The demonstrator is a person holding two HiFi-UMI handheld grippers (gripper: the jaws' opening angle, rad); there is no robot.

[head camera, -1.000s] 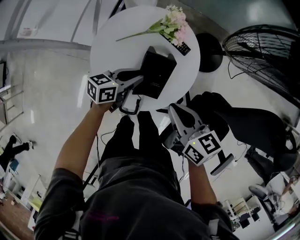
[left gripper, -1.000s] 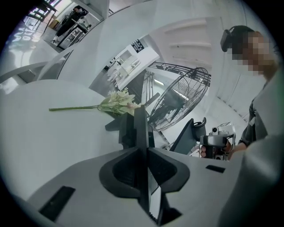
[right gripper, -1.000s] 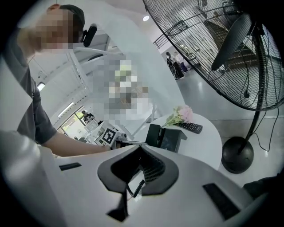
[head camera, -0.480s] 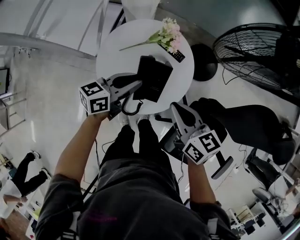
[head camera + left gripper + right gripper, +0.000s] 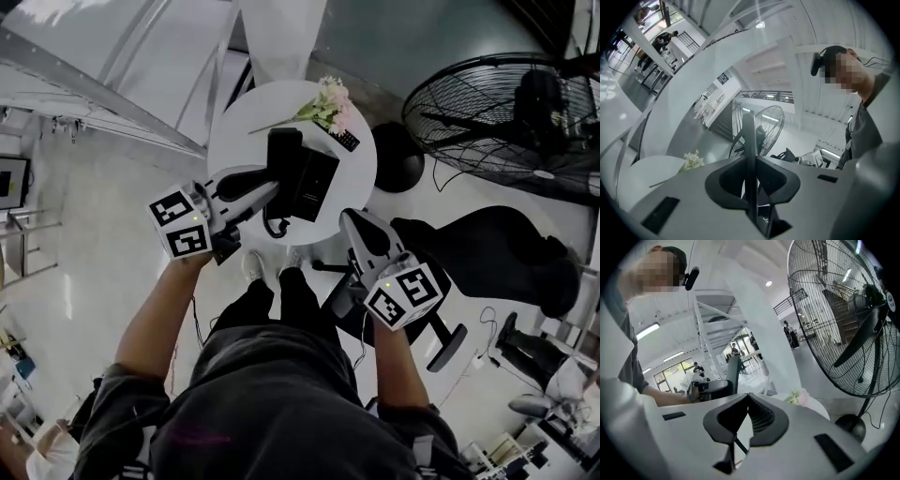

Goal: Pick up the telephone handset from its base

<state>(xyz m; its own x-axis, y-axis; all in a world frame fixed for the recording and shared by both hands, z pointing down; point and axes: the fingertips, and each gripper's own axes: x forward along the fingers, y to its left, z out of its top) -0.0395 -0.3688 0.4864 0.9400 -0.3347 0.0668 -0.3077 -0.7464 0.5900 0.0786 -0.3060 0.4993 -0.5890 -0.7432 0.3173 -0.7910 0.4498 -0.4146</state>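
My left gripper (image 5: 270, 189) is shut on the black telephone handset (image 5: 284, 152) and holds it up above the black base (image 5: 317, 186), which sits on the round white table (image 5: 244, 141). A coiled cord (image 5: 273, 226) hangs from the handset. In the left gripper view the handset (image 5: 748, 136) shows as a thin dark blade clamped between the jaws of the left gripper (image 5: 750, 161). My right gripper (image 5: 354, 221) hovers near the table's front edge, shut and empty. In the right gripper view its tips (image 5: 748, 401) meet, with the raised handset (image 5: 732, 373) beyond them.
Pink and white flowers (image 5: 326, 105) and a small black remote (image 5: 345, 141) lie at the table's far side. A large floor fan (image 5: 497, 117) stands to the right, and a black office chair (image 5: 497, 248) is by my right arm. Other people stand far off.
Both grippers have risen. The left one has lifted the handset up off the base, with the cord trailing below it, and the table now lies farther beneath.
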